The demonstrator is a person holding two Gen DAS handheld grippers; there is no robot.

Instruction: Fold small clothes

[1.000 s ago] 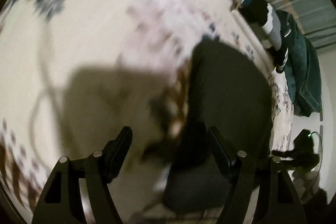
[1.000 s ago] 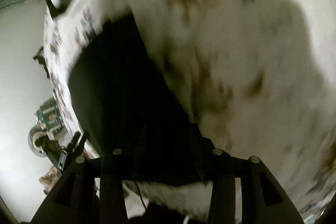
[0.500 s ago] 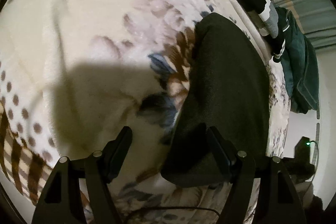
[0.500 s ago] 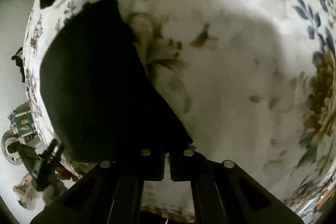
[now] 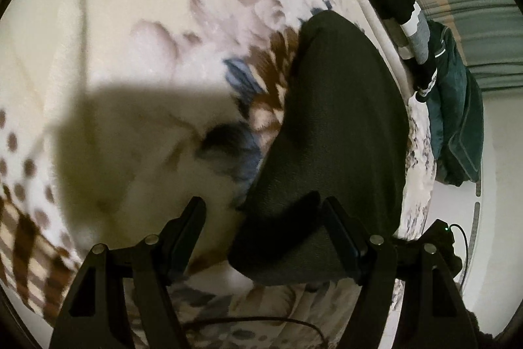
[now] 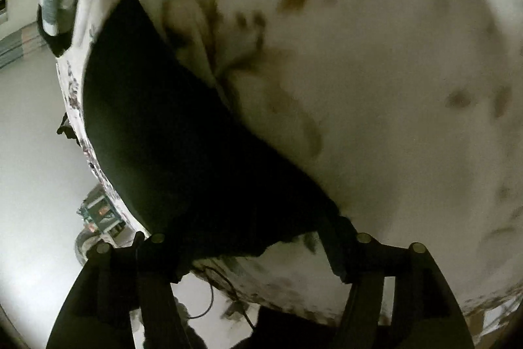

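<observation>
- My left tongs [image 5: 263, 219] hang wide open over the floral blanket [image 5: 147, 38] on the bed, gripping nothing; one finger [image 5: 340, 228] stands over the near corner of the dark folded garment [image 5: 340, 126].
- That garment lies flat along the bed's edge, close to a pile of clothes [image 5: 451, 107] at the far corner.
- My right tongs [image 6: 253, 246] are spread wide too, straddling the garment's [image 6: 170, 133] near end without clamping it; this view is blurred.
</observation>
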